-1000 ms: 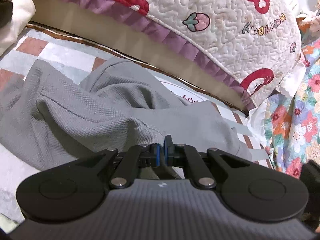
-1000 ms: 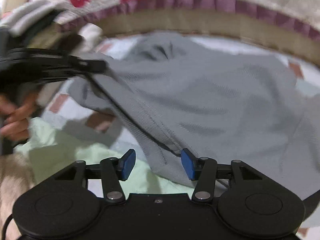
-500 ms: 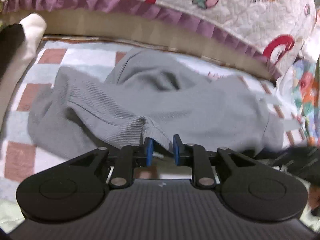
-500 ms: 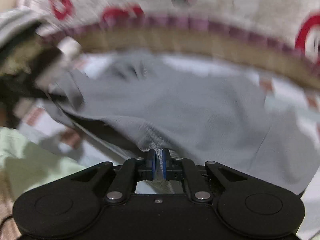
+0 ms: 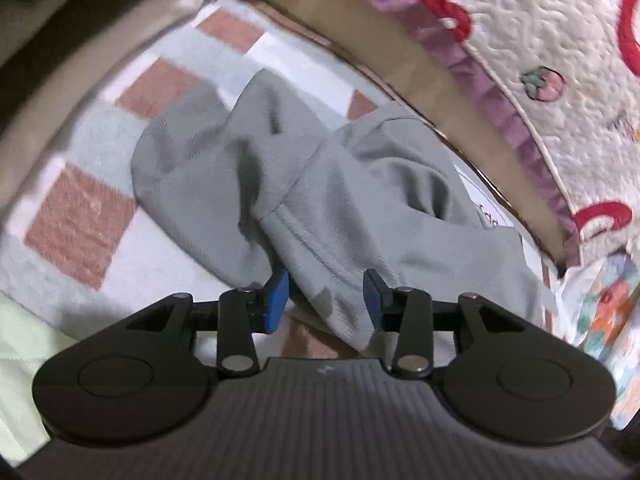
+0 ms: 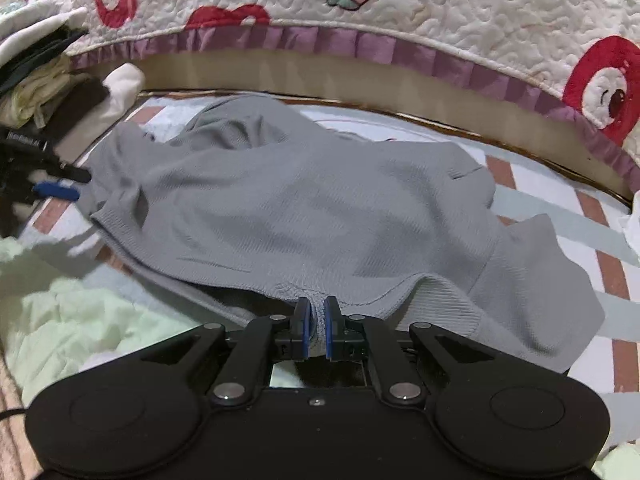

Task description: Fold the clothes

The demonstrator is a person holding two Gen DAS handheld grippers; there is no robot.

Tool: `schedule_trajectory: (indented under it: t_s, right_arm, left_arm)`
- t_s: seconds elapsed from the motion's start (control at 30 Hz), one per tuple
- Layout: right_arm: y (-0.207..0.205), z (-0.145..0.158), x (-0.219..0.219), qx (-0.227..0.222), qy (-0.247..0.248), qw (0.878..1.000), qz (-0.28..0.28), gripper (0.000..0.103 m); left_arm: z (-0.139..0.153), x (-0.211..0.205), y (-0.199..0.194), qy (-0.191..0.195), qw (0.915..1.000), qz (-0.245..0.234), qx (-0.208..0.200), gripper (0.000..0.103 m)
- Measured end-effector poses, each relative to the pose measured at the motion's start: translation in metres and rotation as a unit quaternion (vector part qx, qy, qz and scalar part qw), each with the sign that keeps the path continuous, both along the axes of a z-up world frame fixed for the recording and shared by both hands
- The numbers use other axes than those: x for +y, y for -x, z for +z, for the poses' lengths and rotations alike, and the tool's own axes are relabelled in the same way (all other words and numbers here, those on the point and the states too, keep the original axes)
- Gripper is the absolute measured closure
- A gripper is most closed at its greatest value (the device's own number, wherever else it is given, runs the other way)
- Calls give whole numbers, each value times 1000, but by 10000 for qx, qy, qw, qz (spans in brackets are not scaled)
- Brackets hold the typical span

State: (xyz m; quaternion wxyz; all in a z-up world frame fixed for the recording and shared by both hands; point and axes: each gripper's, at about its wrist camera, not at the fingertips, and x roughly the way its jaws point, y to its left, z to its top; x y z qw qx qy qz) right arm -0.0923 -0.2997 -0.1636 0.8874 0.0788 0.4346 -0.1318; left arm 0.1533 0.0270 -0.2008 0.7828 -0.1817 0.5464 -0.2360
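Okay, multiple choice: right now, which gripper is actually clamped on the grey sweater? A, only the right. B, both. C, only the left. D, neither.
A: the right gripper is shut on the ribbed hem of the grey sweater, while the left gripper is open, its blue pads apart with cloth lying loose between them.

No legible txt. White label (image 5: 486, 208) under grey garment (image 5: 344, 200): partial print, unreadable. Left claw (image 6: 56, 184) lettering: blurred.

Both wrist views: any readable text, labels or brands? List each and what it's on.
None reads cleanly.
White patch behind the grey garment: a few red letters, cut off by the cloth, unreadable.
Left gripper body, seen in the right view: small white print, too small.
Quilt: pictures only, no readable text.
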Motion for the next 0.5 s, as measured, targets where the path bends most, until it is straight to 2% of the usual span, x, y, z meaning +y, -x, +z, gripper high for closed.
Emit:
schedule_trajectory:
  t_s: [0.13, 0.2, 0.3, 0.37, 0.4, 0.43, 0.47, 0.5]
  right_arm:
    - [3, -4, -4, 8, -22, 9999, -156, 95]
    - [5, -7, -8, -1, -69, 9998, -189, 95]
    - [8, -9, -9, -24, -115, 9997, -214, 95]
    - [11, -10, -9, -67, -166, 9996, -225, 95]
    - [12, -10, -9, -96, -191, 9995, -219, 95]
    - [13, -9, -10, -179, -251, 9993, -191, 95]
    - [16, -7, -11, -277, -322, 9990, -158, 95]
    - [18, -6, -12, -375, -392, 9984, -125, 95]
  left_arm:
    - [-11, 4, -8, -39, 9995, 298, 126, 63]
    - [-13, 3, -12, 84, 9987, 505, 72, 61]
    - [-17, 1, -22, 313, 9965, 776, -18, 54]
    - [-22, -5, -28, 359, 9959, 827, -60, 52]
    - [-26, -9, -29, 328, 9965, 762, -86, 56]
    - [-31, -13, -30, 283, 9972, 683, -113, 72]
    - [-29, -21, -27, -8, 9987, 417, -301, 92]
    - [-26, -30, -23, -372, 9978, 97, -534, 97]
